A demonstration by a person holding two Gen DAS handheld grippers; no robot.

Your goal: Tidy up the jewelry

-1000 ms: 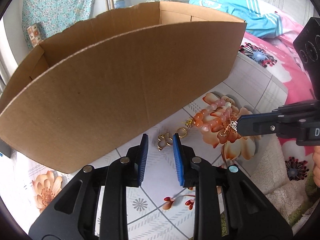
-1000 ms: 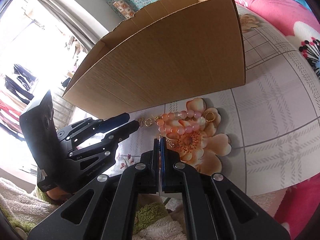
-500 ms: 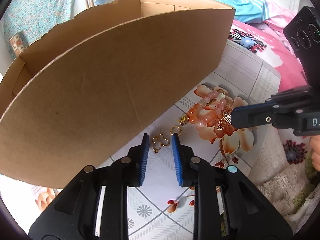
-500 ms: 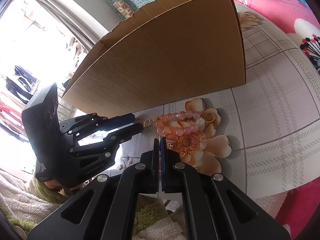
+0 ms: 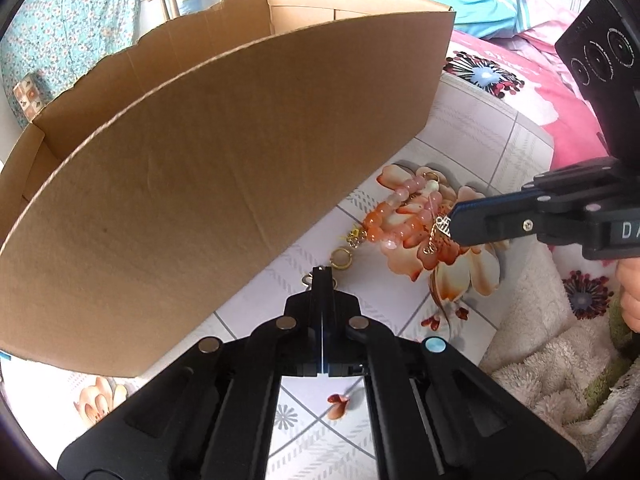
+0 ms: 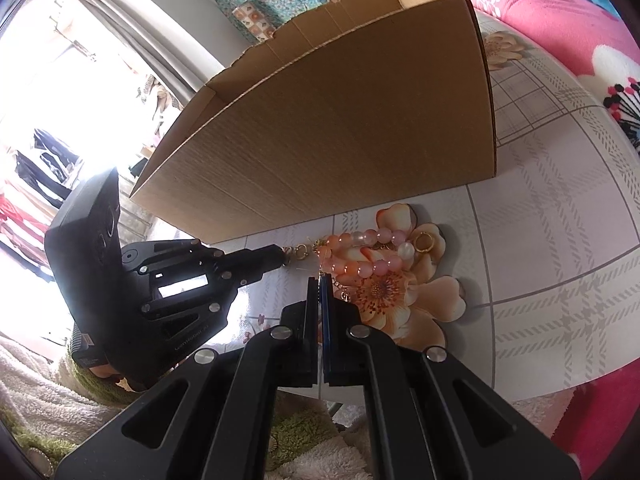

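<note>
The only legible writing is "DA" in white on the right gripper [image 5: 450, 226], cut off at the frame edge. Both grippers point steeply down at the tablecloth [image 6: 540, 240] beside the cardboard box [image 5: 208, 184]. The left gripper [image 5: 322, 270] has just closed, pinching a small gold clasp [image 5: 307, 279]. The right one is shut on a gold charm [image 5: 434, 236] of the pink bead bracelet [image 6: 360, 254], which lies on the cloth's printed flower.
</note>
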